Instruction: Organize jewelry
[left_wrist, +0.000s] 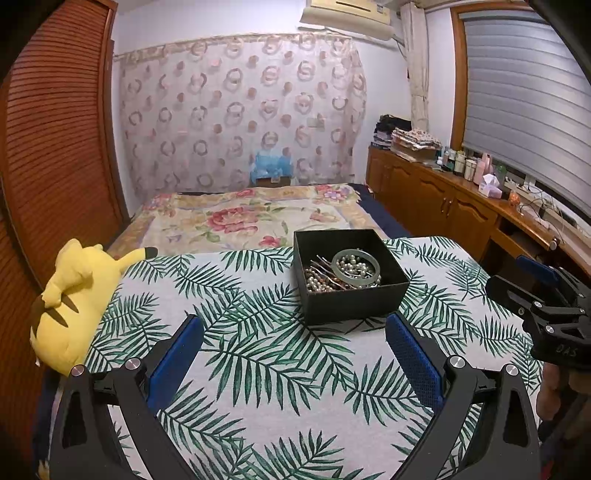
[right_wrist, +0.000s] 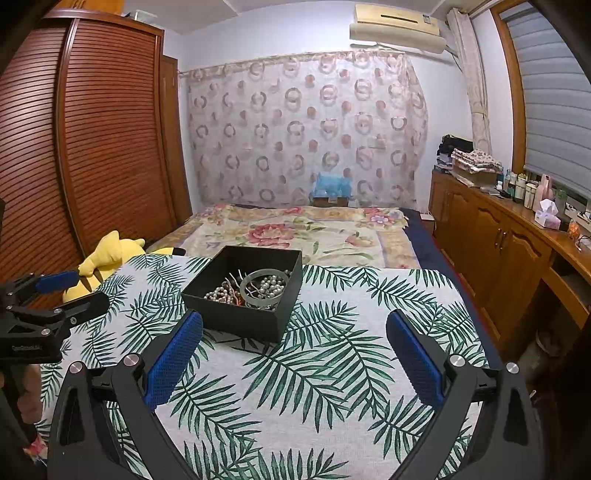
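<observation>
Jewelry (left_wrist: 341, 271) sits in a heap inside the black box (left_wrist: 351, 306) on your leaf-print cloth (left_wrist: 258, 369). From your left wrist camera, you see pearl beads (left_wrist: 317, 282) and a pale green bangle (left_wrist: 355, 267) on top of the heap. Your left gripper (left_wrist: 294, 334) is spread wide with nothing in it, just in front of the box. A yellow plush toy (left_wrist: 74, 295) lies at the cloth's left edge. Your right gripper (left_wrist: 537, 280) shows at the right side, holding nothing.

From your right wrist camera, the box (right_wrist: 236, 317) is ahead and a bit left, with the bangle (right_wrist: 264, 291) leaning on the beads (right_wrist: 216, 293). Your right gripper (right_wrist: 294, 330) is wide apart and holds nothing. Your left gripper (right_wrist: 68, 290) hangs at the left, near the plush toy (right_wrist: 107, 254).
</observation>
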